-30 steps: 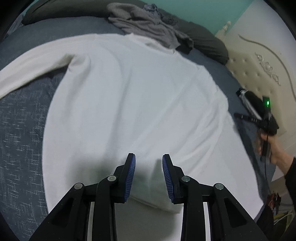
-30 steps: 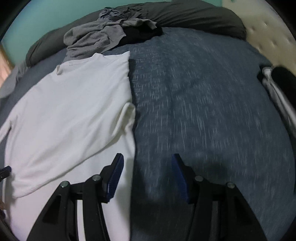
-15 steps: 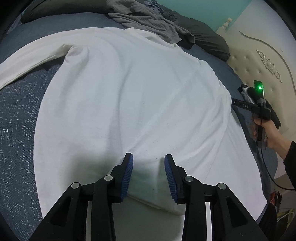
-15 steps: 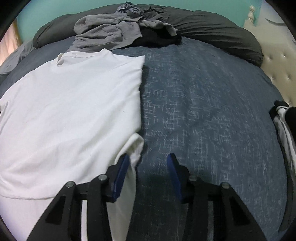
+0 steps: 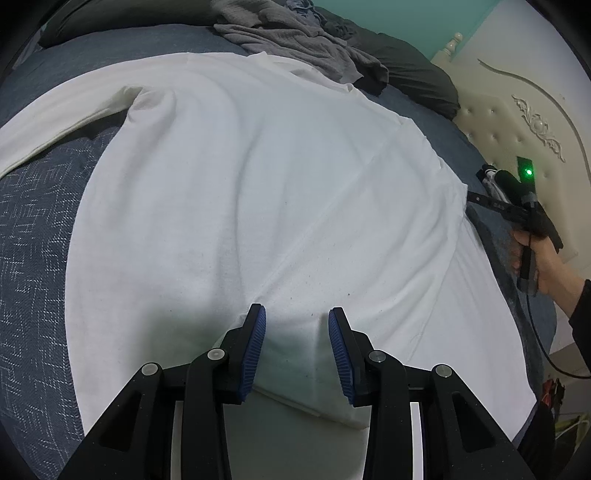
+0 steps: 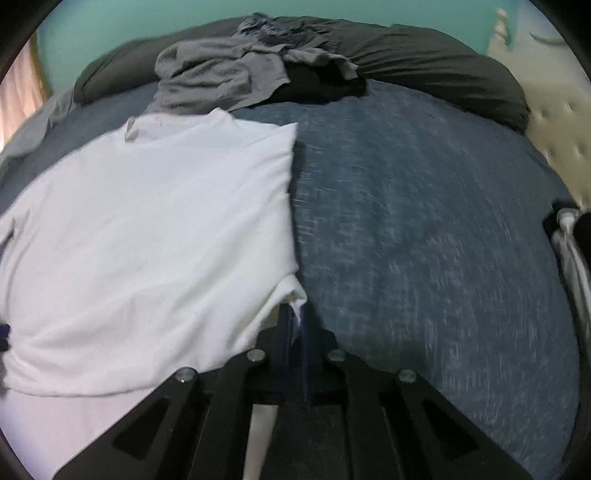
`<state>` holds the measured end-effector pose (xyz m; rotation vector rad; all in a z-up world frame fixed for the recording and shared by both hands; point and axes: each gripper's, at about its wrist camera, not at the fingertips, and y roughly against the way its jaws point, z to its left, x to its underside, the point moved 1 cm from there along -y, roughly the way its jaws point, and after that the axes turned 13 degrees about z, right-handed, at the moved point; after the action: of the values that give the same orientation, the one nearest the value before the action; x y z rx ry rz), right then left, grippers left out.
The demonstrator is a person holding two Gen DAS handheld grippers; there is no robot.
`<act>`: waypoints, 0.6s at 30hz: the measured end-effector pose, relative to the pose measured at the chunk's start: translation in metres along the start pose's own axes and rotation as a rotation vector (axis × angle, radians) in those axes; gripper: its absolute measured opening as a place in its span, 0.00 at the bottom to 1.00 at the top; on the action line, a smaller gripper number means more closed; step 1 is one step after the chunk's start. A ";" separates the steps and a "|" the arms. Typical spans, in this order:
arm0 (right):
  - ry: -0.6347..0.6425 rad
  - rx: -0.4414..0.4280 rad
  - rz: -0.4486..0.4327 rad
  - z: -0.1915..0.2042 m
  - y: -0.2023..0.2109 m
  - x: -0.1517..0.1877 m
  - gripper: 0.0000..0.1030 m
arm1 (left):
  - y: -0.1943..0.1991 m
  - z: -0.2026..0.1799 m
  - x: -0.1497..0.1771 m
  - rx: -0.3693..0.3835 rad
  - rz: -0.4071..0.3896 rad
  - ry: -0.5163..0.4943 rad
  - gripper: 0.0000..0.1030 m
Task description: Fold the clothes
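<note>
Nearest in the left wrist view, the left gripper (image 5: 297,334) stands partly spread over the lower hem of the white long-sleeved shirt (image 5: 258,177), a soft ridge of cloth rising between its blue pads without being pressed. In the right wrist view the right gripper (image 6: 294,321) has just been closing and now pinches the shirt's right edge, a sliver of white cloth caught between its pads.

The shirt lies spread flat on the bed (image 6: 424,229), plain white with shallow wrinkles. One sleeve is folded across the body, leaving a straight edge on that side. The other sleeve (image 5: 55,122) stretches away to the left and is cut off by the frame. The hem under both grippers is partly hidden by their black arms, and the right view is blurred.

The bed is covered in a dark blue flecked bedspread. Farther off lies a crumpled grey garment (image 6: 221,77) against a long dark pillow (image 6: 443,62). At the right stands a cream tufted headboard (image 5: 517,122), and behind everything a teal wall (image 6: 110,33).
</note>
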<state>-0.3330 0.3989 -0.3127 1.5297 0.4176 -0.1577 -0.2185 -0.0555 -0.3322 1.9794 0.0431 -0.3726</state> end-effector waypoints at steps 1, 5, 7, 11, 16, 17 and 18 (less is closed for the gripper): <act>-0.005 -0.008 -0.002 -0.001 0.001 0.002 0.04 | 0.000 0.000 0.000 0.000 0.000 0.000 0.37; -0.029 -0.039 -0.006 -0.003 0.000 0.007 0.04 | 0.001 0.003 -0.001 0.010 0.001 0.009 0.37; -0.072 -0.072 -0.006 -0.009 -0.003 0.006 0.04 | 0.002 0.004 0.000 0.009 0.001 0.007 0.37; -0.147 -0.175 -0.013 -0.019 -0.001 0.006 0.05 | 0.003 0.005 0.000 0.010 0.002 0.007 0.37; -0.249 -0.208 -0.020 -0.037 0.008 0.007 0.05 | 0.003 0.005 0.001 0.009 0.003 0.006 0.37; -0.270 -0.211 -0.030 -0.041 0.011 0.008 0.05 | 0.004 0.005 0.001 0.009 0.003 0.007 0.37; -0.293 -0.224 -0.049 -0.045 0.014 0.008 0.06 | 0.004 0.005 0.002 0.009 0.003 0.008 0.37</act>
<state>-0.3280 0.4452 -0.3019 1.2532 0.2305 -0.3564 -0.2174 -0.0619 -0.3312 1.9895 0.0437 -0.3636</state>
